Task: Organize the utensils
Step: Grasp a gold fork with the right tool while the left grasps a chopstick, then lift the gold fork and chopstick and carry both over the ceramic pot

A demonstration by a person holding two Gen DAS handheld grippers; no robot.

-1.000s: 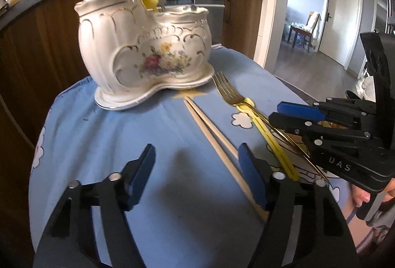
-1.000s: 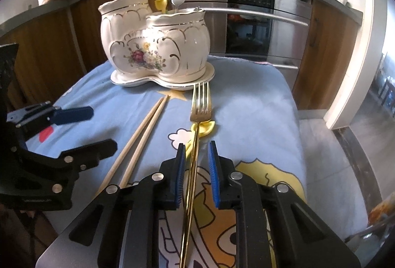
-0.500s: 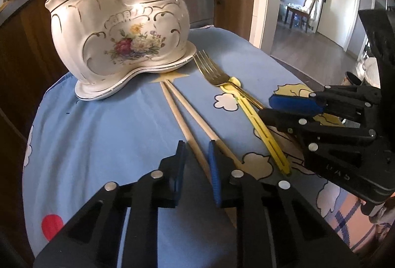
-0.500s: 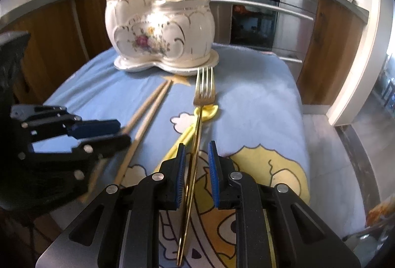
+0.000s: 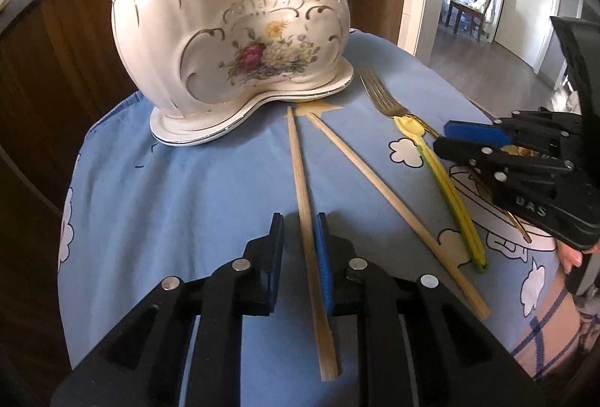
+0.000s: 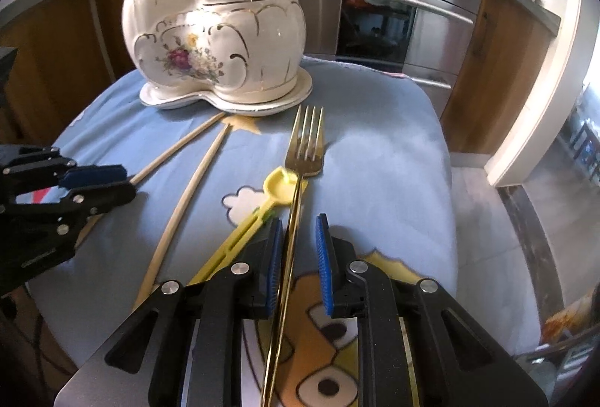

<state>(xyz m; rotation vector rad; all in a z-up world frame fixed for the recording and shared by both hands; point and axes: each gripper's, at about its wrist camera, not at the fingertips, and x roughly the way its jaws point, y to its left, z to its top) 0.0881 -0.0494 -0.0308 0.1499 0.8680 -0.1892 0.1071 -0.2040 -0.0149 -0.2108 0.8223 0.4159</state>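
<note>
— What changed in the last second?

— Your left gripper (image 5: 298, 230), wide open a second ago, has narrowed around one chopstick (image 5: 302, 182); its blue pad looks to touch the stick, but I cannot tell if it is clamped. The other chopstick (image 5: 378, 182) lies on the blue cloth (image 5: 168, 189).

— And your right?

— Your right gripper (image 6: 298, 234) has loosened: a gap shows beside the gold fork (image 6: 303, 148), which lies flat beside the yellow spoon (image 6: 277, 182).

— So?

— Nothing is lifted yet; the holder (image 6: 213, 43) waits ahead.

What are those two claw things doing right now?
Left gripper: partly open around a chopstick, not clamped.
Right gripper: partly open around the gold fork, not clamped.
</note>
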